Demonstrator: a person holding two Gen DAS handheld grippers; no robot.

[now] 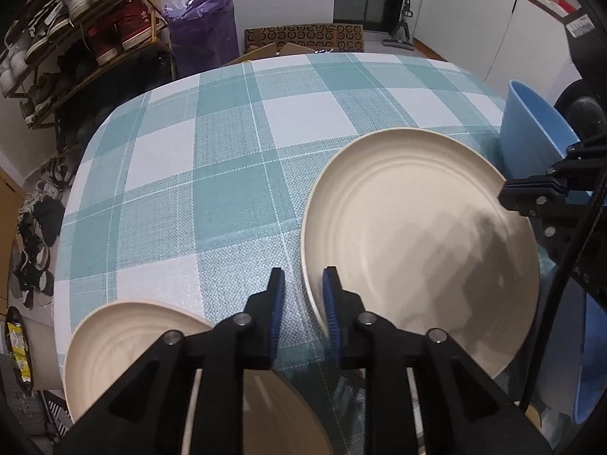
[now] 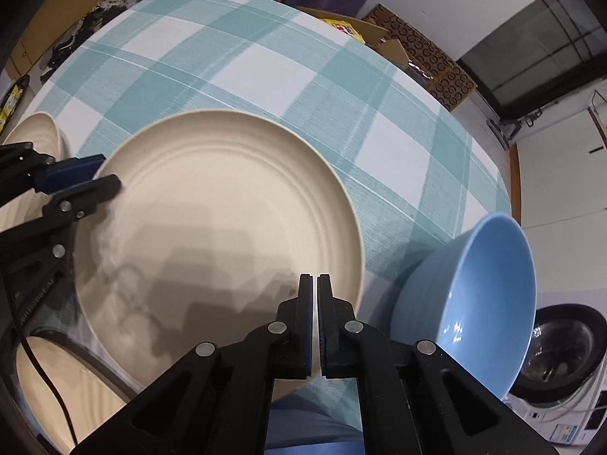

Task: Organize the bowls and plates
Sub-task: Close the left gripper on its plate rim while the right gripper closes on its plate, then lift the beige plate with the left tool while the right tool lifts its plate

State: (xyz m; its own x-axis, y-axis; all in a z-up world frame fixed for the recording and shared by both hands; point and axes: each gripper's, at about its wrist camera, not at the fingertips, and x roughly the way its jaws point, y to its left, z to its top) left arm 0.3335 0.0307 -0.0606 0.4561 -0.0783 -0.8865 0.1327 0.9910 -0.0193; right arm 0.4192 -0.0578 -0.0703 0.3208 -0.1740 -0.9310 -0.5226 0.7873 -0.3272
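Plainly, my left gripper [image 1: 303, 299] stands only a little open. The large cream plate [image 1: 417, 246] has its rim at about its 8 o'clock running into that narrow gap. My right-hand pad is against the plate's edge and the other pad is clear of it over the checked tablecloth [image 1: 227, 151], so I grip nothing. From the right wrist, one left finger lies over the plate's face and the other outside its rim, at the plate's 9 o'clock.

My right gripper [image 2: 315, 303] is closed pad to pad with nothing visible between the pads. Its tips hang over the same plate near its 5 o'clock edge.

The plate fills the middle of the table, toward 4 o'clock in the left wrist view. The blue bowl [image 2: 474, 295] lies tipped on its side just beside the plate at the plate's 3 o'clock, with its mouth turned toward my right wrist. A second cream plate [image 1: 125, 341] sits at 8 o'clock in the left view, at the table's near edge, partly under my left gripper's frame and apart from the large one.
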